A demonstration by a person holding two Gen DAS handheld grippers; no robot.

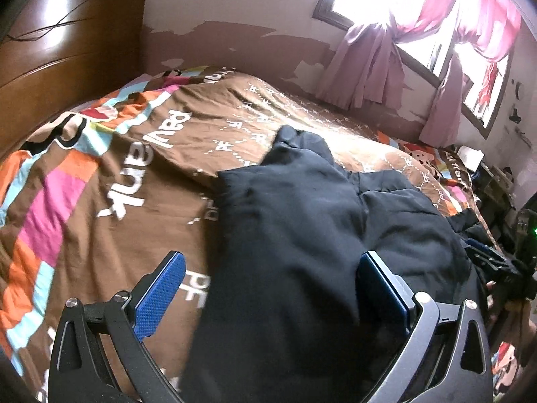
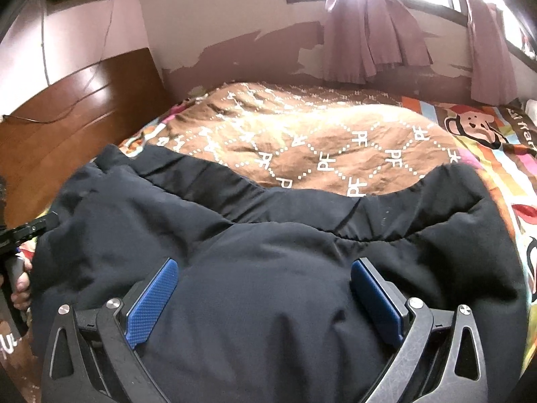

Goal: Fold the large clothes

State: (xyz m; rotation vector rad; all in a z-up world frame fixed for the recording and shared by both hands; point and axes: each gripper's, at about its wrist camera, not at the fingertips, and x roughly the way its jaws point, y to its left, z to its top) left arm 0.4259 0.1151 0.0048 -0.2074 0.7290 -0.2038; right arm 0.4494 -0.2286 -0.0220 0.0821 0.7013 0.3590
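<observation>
Black garment lies straight ahead along the bed's near edge, under your right gripper; left gripper at its side; both wide open, empty.

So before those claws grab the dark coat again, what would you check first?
1. Left claw open: ok.
2. Right claw open: ok.
3. Neither holds cloth yet: ok.
4. Black garment lies on the bedspread: ok.
5. Garment flat, no bunching: not ok, it is rumpled with a raised fold.
6. Garment edge inside the left claw's span: ok; it hangs half over bedspread, half over cloth.
</observation>
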